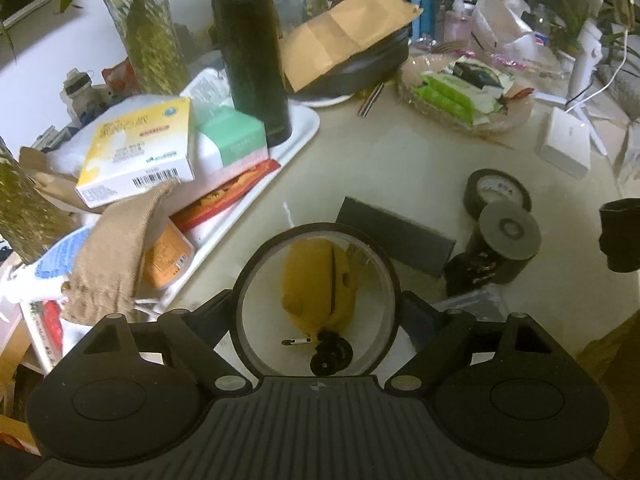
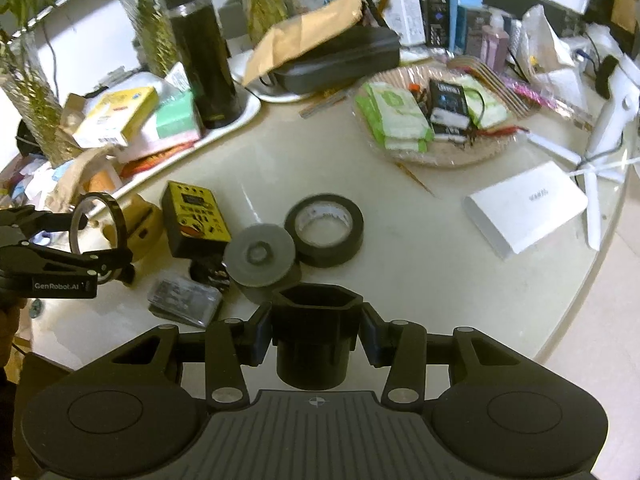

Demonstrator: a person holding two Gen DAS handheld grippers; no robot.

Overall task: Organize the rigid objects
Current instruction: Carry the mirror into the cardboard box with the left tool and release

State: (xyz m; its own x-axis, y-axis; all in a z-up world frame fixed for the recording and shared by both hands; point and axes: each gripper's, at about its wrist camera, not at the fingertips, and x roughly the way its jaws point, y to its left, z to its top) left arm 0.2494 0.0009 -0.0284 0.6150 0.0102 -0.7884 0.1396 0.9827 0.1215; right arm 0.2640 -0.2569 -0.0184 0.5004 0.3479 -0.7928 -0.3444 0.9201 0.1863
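Note:
My left gripper is shut on a thin ring of tape with a dark rim, one finger on each side. The right wrist view shows that tape ring lifted off the table in the left gripper. A yellow object shows through the ring. My right gripper is shut on a black cup with a hexagonal mouth, also seen as the black cup at the right edge. On the table lie a grey tape roll, a black tape roll and a yellow meter.
A white tray at the left holds boxes and a tall black flask. A wicker plate of packets and a white box sit further right. A foil packet and a black plug lie near the rolls.

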